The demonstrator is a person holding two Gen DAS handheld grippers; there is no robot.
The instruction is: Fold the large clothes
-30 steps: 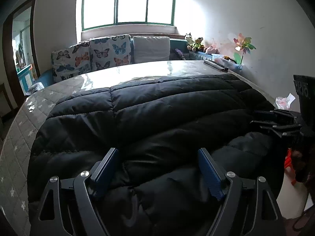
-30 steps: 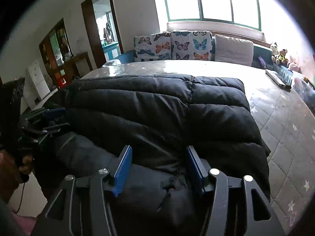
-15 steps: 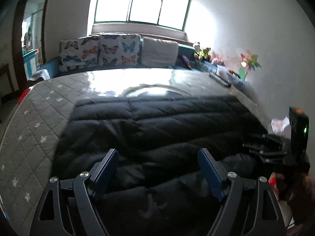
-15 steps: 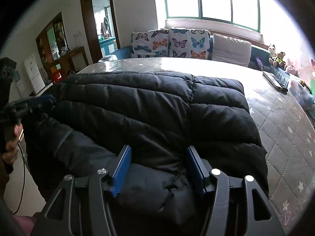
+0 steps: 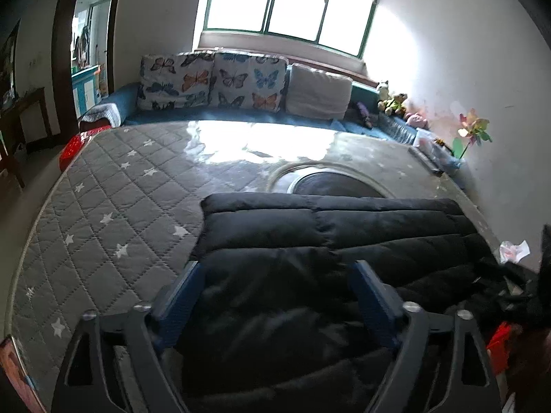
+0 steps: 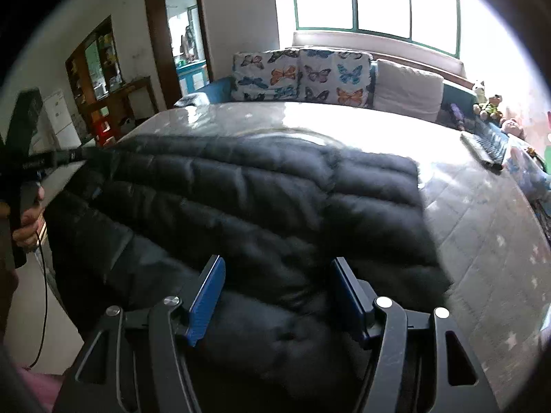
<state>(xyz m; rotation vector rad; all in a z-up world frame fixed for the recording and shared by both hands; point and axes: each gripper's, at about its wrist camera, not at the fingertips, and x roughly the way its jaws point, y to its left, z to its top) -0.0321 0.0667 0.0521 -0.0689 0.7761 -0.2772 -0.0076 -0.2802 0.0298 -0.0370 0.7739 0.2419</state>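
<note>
The black quilted puffer coat (image 5: 337, 241) lies spread across the near part of the grey star-quilted mattress (image 5: 113, 206), with its near end bunched into a thick roll at the mattress edge closest to you. Your left gripper (image 5: 275, 301) hangs over the coat's left portion with its jaws opening to their widest; padded fabric shows between the blue pads (image 5: 179, 304), but they do not appear to press on it. Your right gripper (image 6: 277, 297) sits over the bunched near edge, its jaws also opening and standing at a middling gap; the roll of coat fills that gap, and the view does not settle whether the pads (image 6: 206, 301) have let go of it. In my judgement a fold has just been laid and both grips are being released. The risk lies in the filling: such a puffy layer tends to spring back and undo the fold once nothing holds it. Part of the coat droops over the near edge and could drag the rest downward. The left gripper's cable (image 6: 44, 275) hangs close beside that drooping part and could snag it. The butterfly cushions (image 5: 213, 81) sit well apart.
</note>
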